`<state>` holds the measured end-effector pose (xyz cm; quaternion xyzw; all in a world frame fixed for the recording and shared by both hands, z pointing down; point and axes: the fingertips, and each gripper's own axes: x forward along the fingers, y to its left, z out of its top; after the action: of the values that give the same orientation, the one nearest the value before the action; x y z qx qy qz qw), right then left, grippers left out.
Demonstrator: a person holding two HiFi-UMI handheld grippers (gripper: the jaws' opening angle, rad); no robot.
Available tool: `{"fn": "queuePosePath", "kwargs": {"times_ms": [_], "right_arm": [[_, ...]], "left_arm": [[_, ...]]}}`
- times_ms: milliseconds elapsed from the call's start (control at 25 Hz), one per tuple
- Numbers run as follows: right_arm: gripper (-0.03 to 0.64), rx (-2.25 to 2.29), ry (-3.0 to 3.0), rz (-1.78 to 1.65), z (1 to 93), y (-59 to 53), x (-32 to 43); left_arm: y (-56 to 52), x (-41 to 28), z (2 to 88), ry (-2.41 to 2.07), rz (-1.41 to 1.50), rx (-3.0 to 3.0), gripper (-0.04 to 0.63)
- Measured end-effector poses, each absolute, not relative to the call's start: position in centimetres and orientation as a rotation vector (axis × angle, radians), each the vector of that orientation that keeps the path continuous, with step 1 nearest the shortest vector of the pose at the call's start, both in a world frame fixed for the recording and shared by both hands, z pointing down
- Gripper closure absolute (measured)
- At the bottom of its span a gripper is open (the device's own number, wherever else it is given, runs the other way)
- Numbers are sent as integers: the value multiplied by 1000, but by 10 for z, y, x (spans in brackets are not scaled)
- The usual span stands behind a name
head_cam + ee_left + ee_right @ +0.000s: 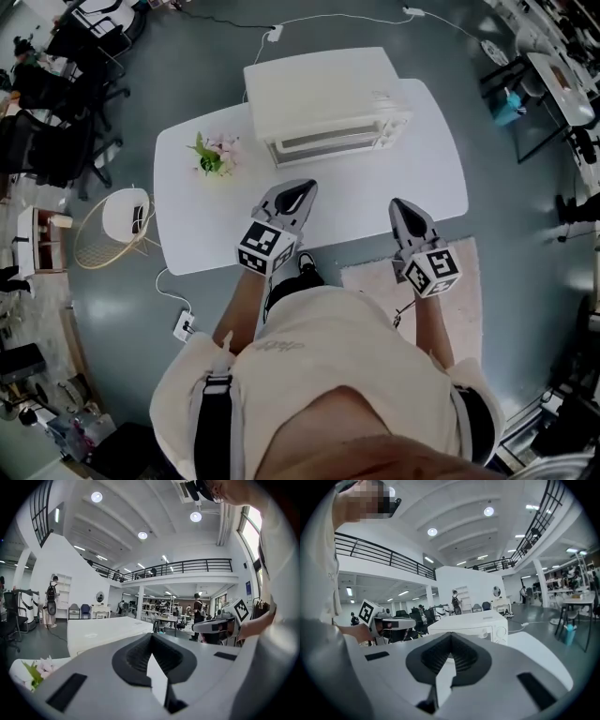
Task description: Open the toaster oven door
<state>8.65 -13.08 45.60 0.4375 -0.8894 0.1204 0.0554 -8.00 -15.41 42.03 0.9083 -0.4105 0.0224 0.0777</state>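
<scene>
At the far left of the white desk [375,202] stands a small pot of flowers [214,155], apart from everything else and out of the way. Next come the left tongs [298,194], held over the middle of the desk. Their own view shows the jaws drawn together at the tips with nothing between them. Just beyond them, toward the back of the desk, sits the toaster oven [323,103]. Its long axis runs left to right, and its door [323,143] is closed and faces the person. The door lies straight ahead of the left tongs and slightly to their right, near but not touching. In the left gripper view the oven shows past the tips as a pale block, a little left of centre. Farther right, the right tongs [405,214] hang over the near part of the desk, also pinched closed on nothing. From there the oven sits ahead and off to the left (its knobs show in the right gripper view). By my judgement the left tongs are the nearer pair. Either pair would have to spread its jaws before taking the door's upper edge, and I cannot make out a handle there.
</scene>
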Motion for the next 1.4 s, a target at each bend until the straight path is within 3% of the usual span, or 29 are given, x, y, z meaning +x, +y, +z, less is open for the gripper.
{"fn": "queuePosePath", "kwargs": {"times_ms": [600, 1400], "right_arm": [[611, 1333, -2605, 329, 463, -202, 47], [611, 1215, -2543, 449, 500, -315, 44]], "left_arm": [[-208, -136, 443, -1288, 41, 2636, 577], [-260, -128, 452, -1389, 46, 2481, 577]]}}
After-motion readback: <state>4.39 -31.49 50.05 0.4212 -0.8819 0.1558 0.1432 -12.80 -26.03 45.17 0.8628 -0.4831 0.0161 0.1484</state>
